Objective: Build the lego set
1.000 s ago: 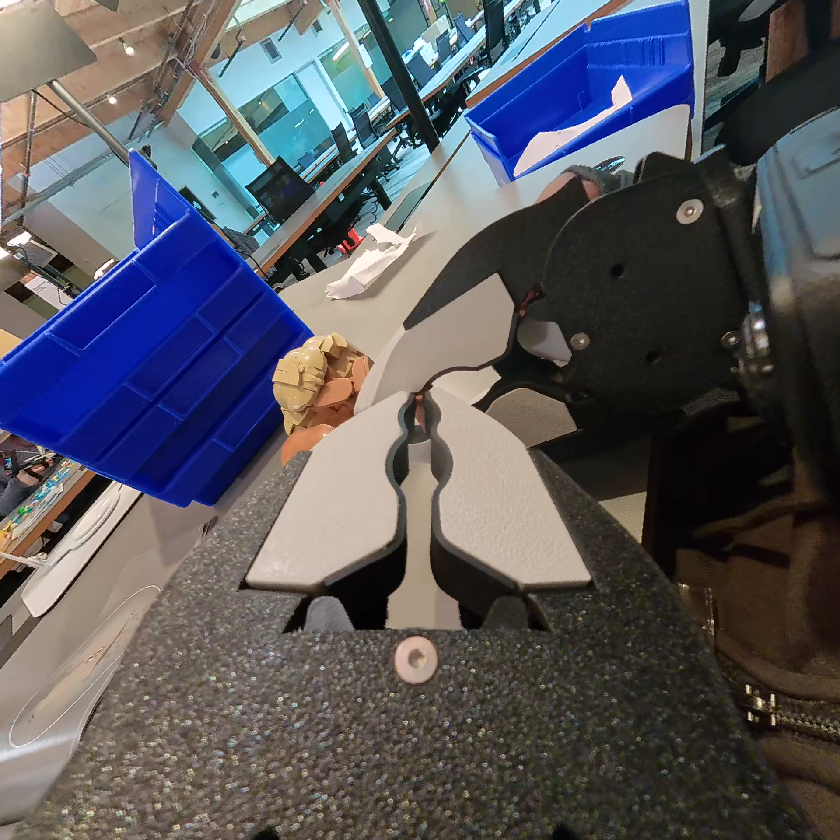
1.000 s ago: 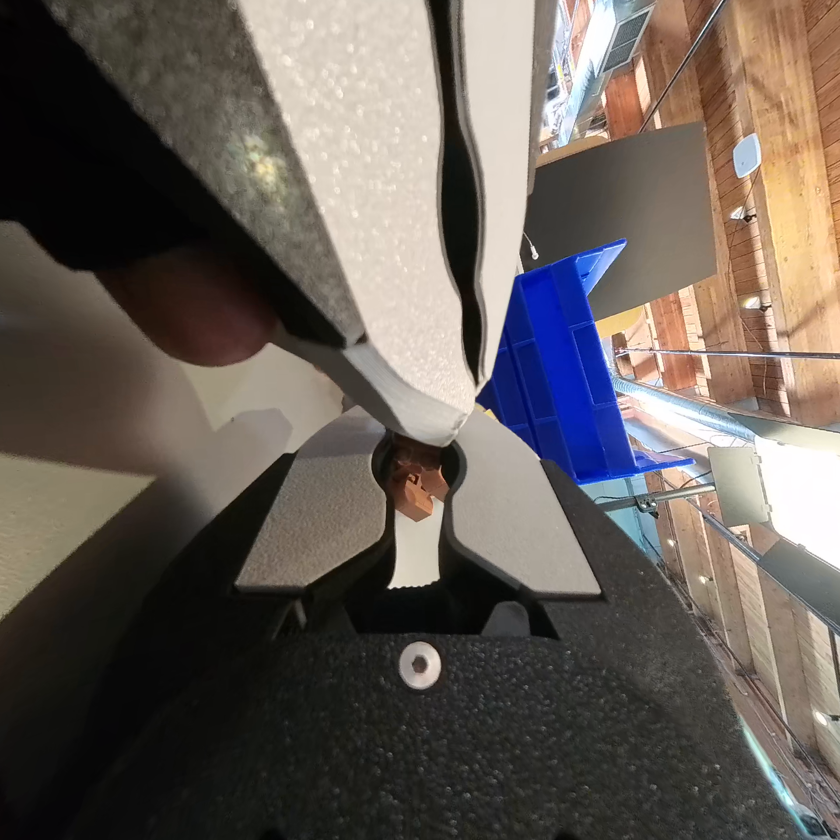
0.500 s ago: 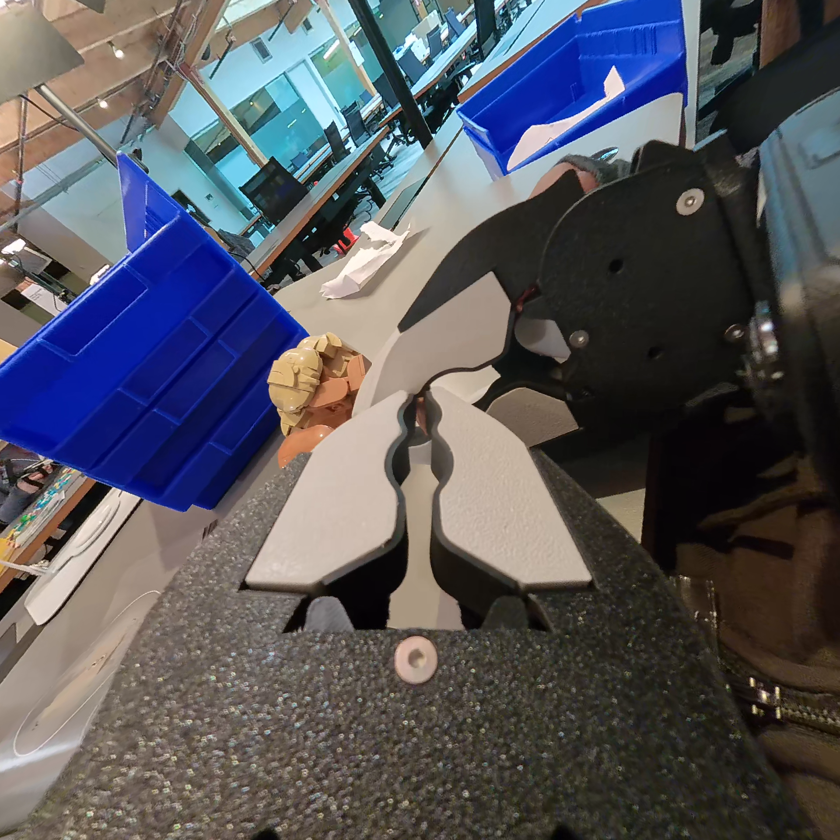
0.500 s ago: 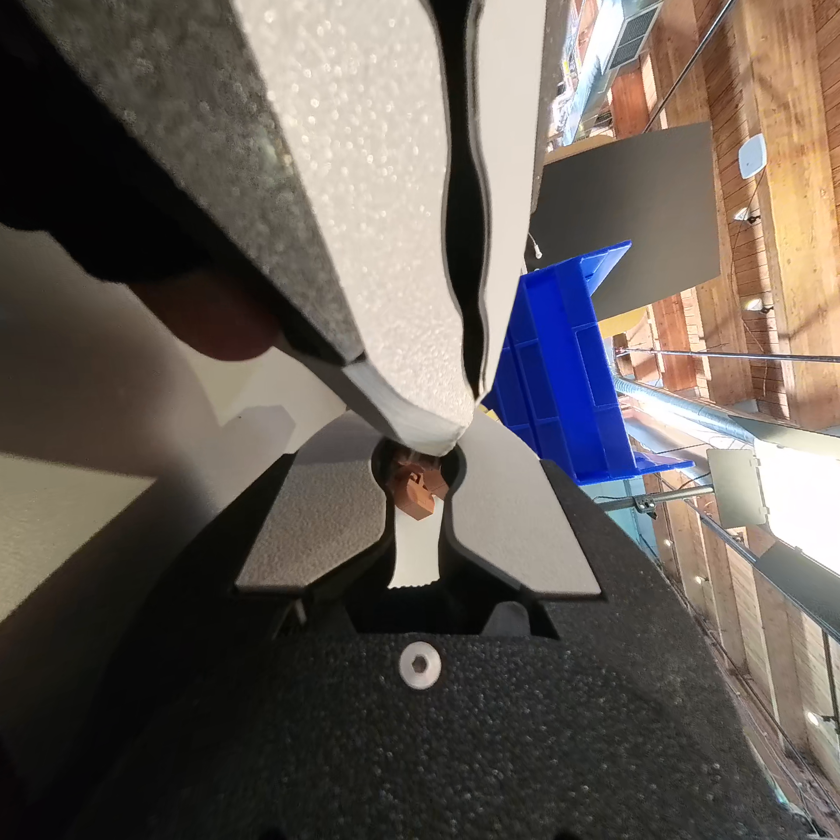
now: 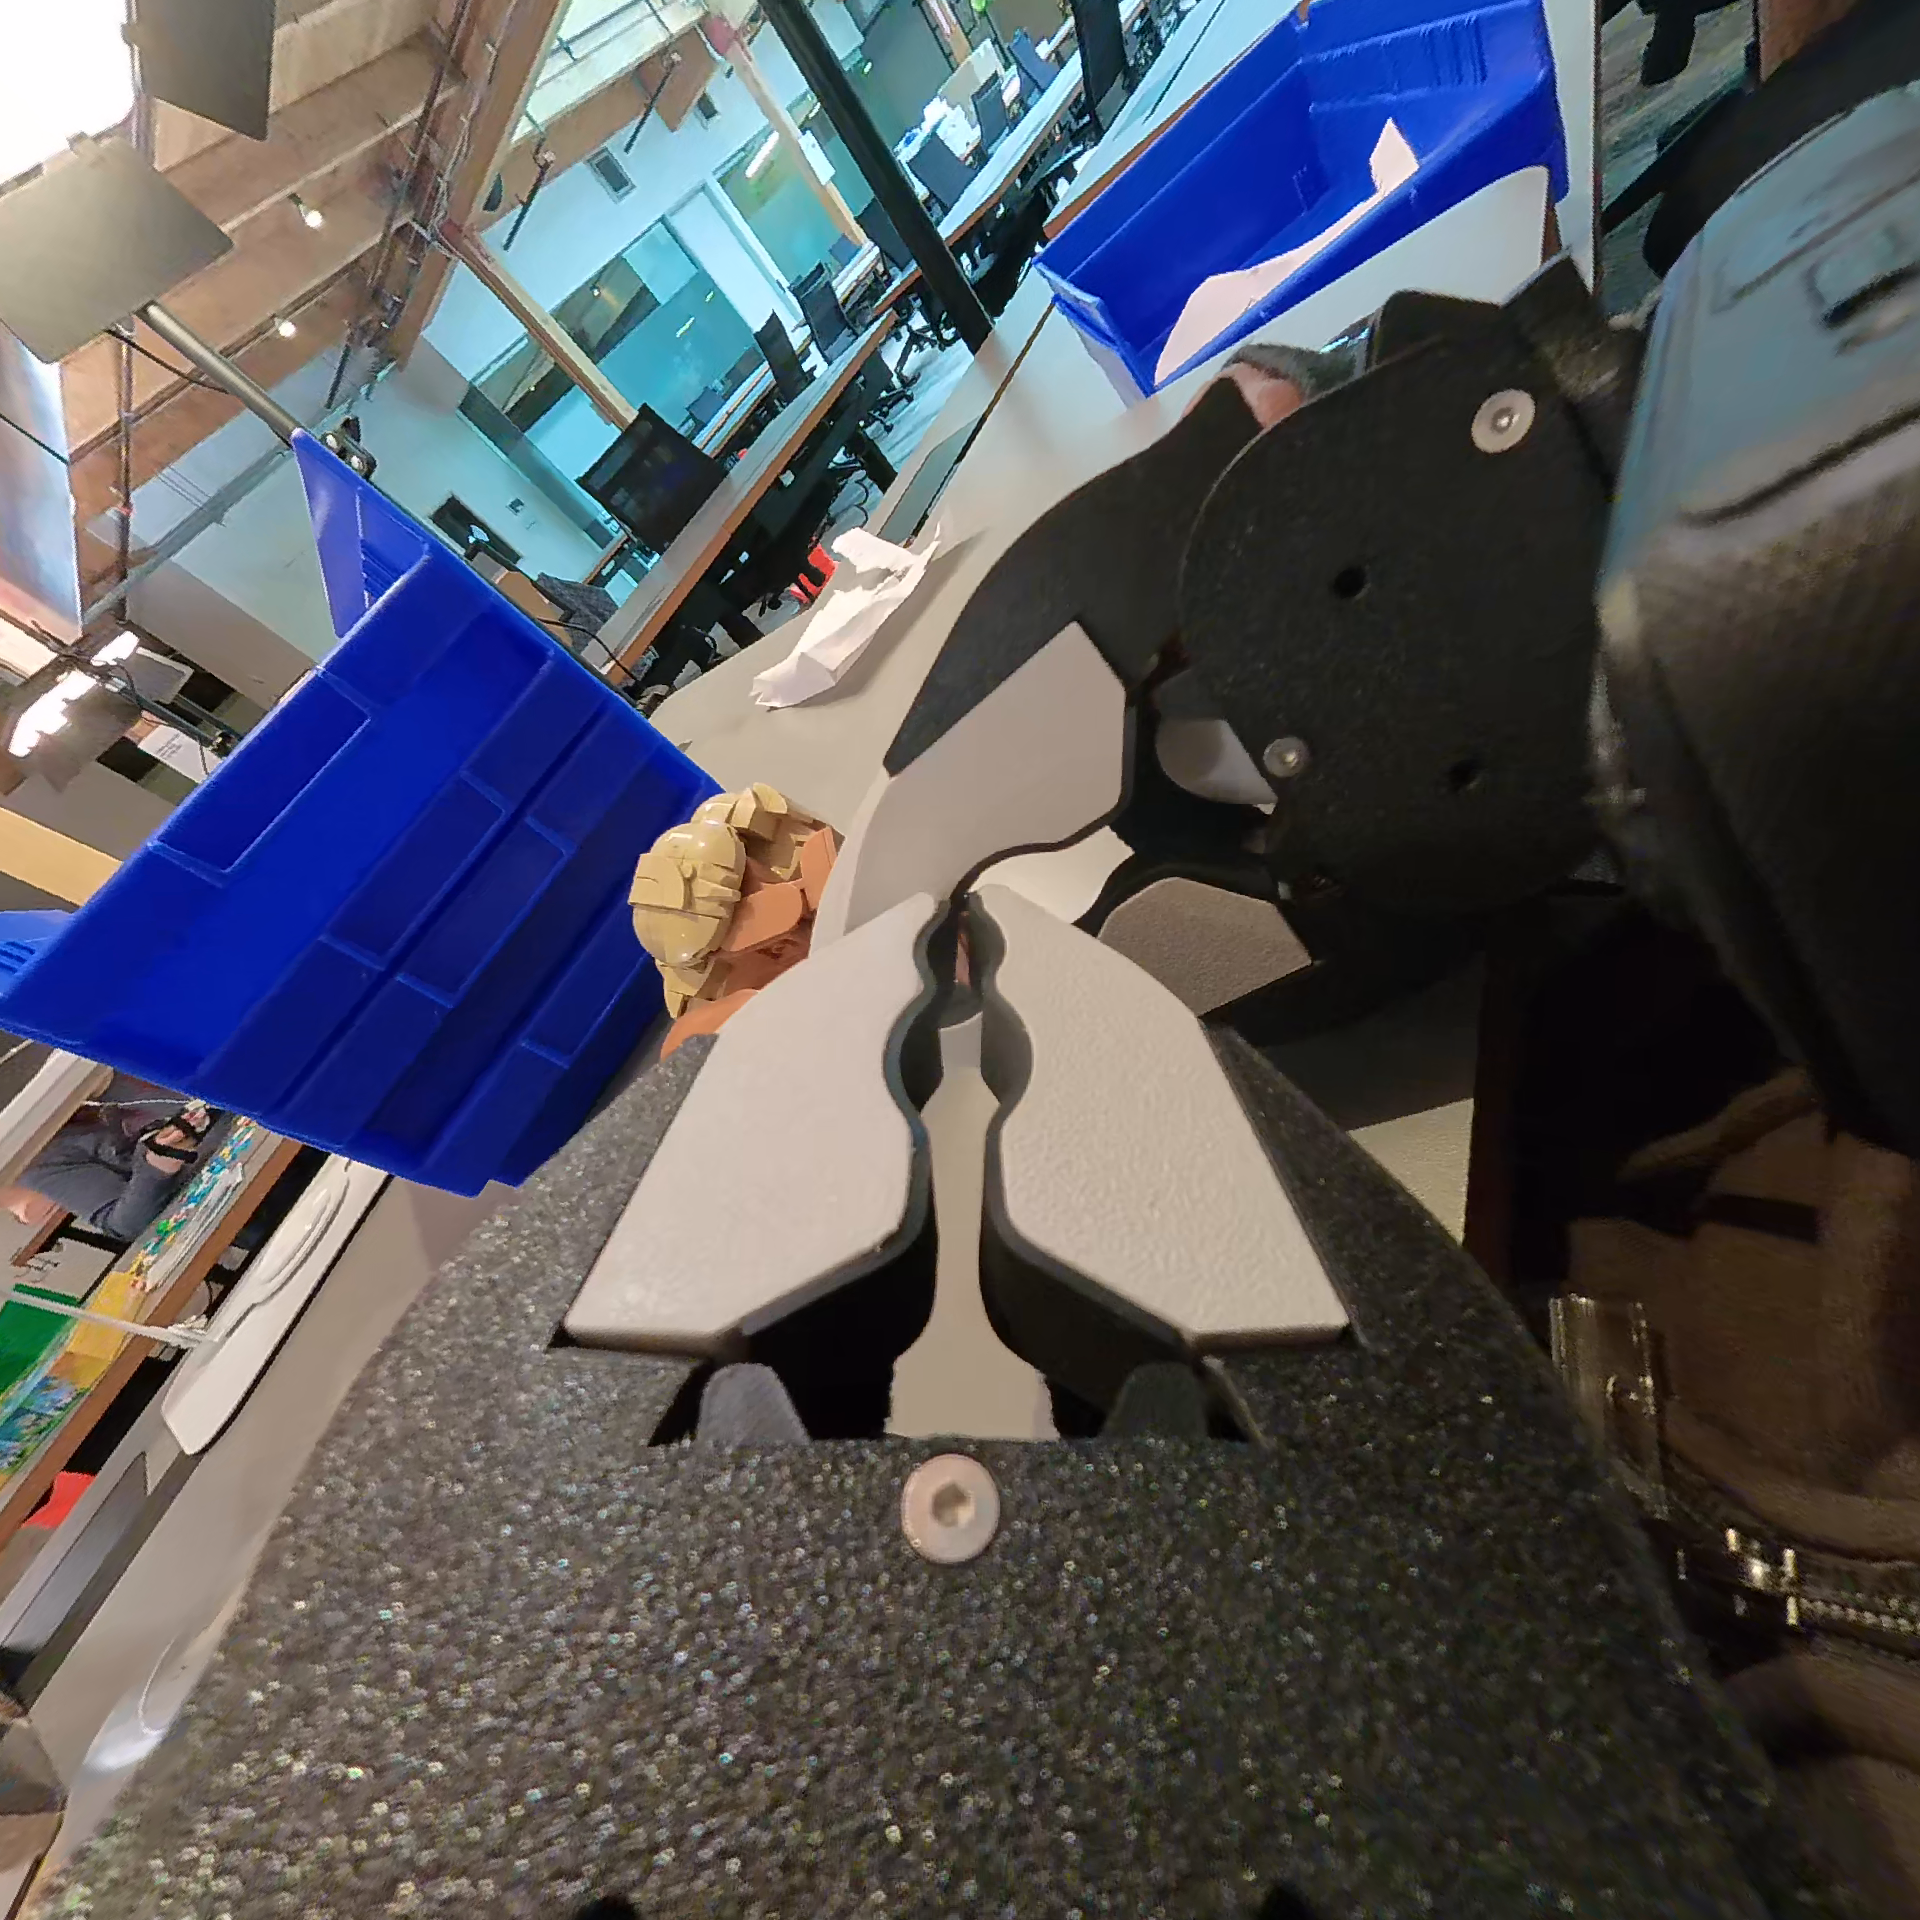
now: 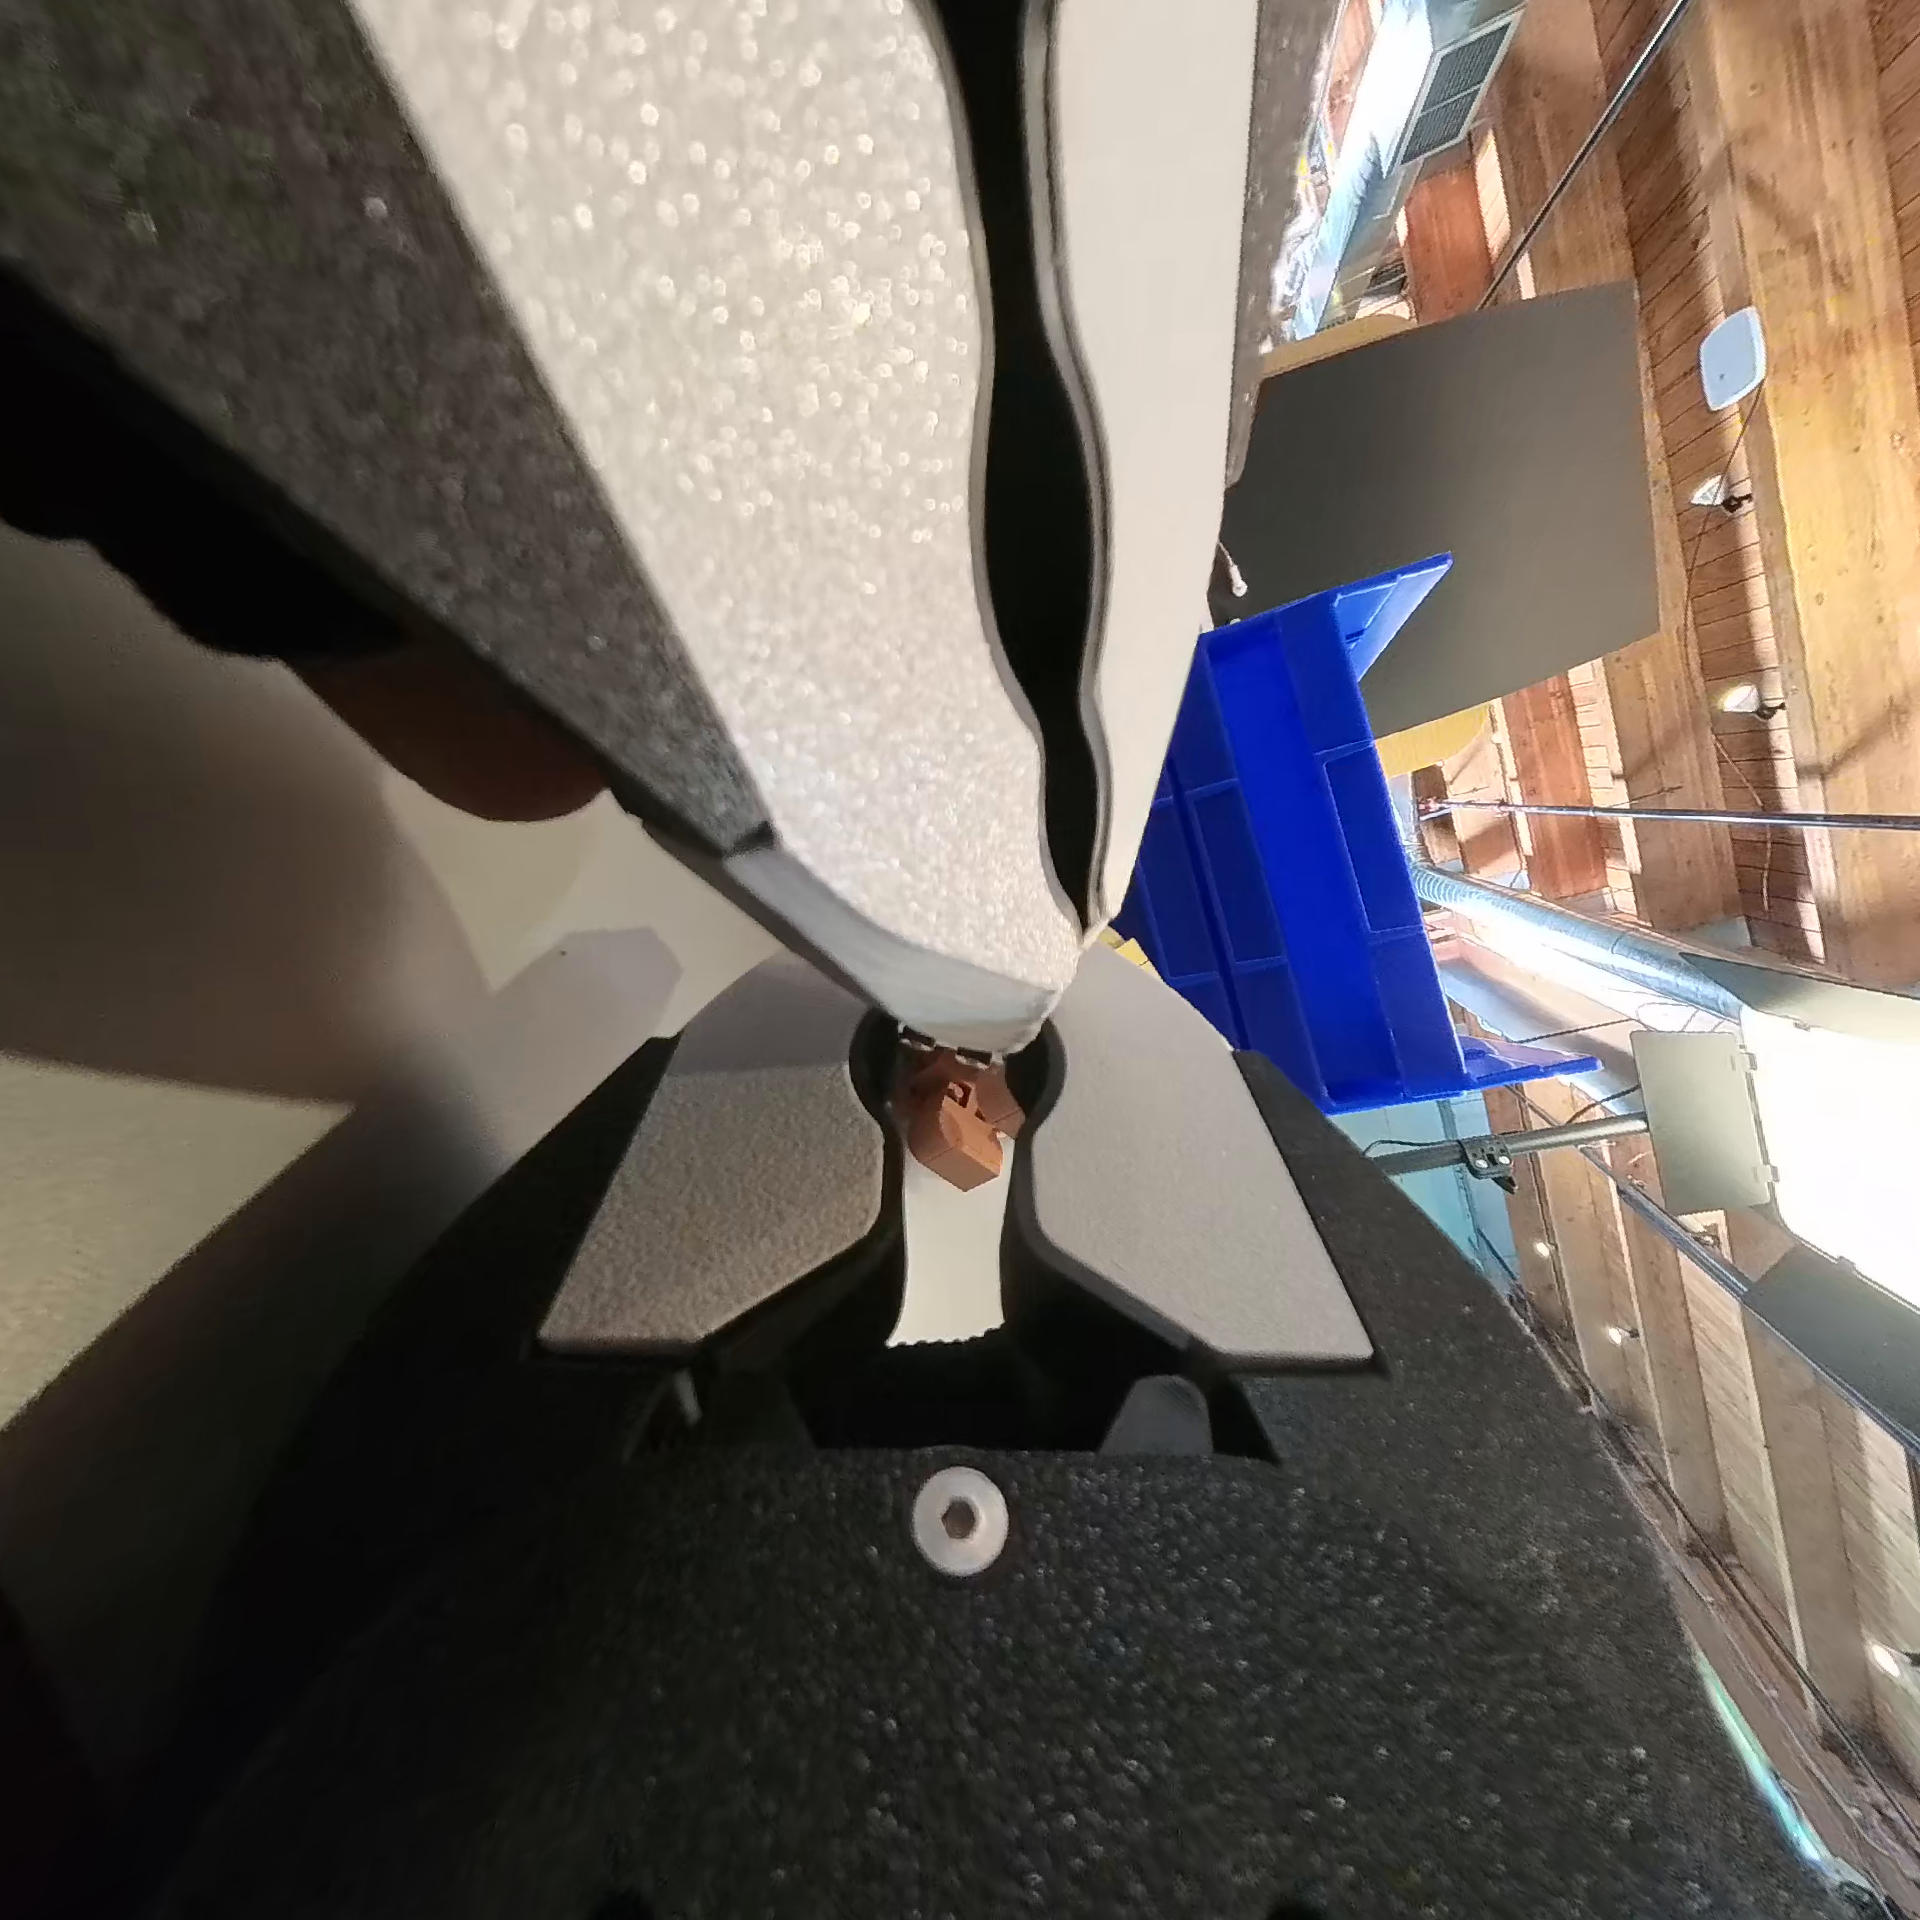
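My right gripper (image 6: 961,1049) is shut on a small brown lego piece (image 6: 951,1127), which sits in the round notch between its fingers. My left gripper (image 5: 958,906) is shut, and its tips press down onto the top of that brown piece. In the right wrist view the left gripper (image 6: 1081,930) comes in from above. In the left wrist view the right gripper's fingers (image 5: 1013,748) come in from the right, with their tips hidden behind my left fingers. A tan and brown lego model (image 5: 727,894) stands on the table just behind.
A blue divided bin (image 5: 364,883) stands close on the left of the model, and also shows in the right wrist view (image 6: 1299,852). Another blue bin (image 5: 1247,208) holding white paper is at the far right. Crumpled white paper (image 5: 847,629) lies on the grey table (image 5: 1018,447). Across from one pair of fingers to the other is roughly 5 centimeters.
Almost nothing. Both grippers stay shut and tip to tip, and the left gripper's tips have settled slightly lower over the brown piece.
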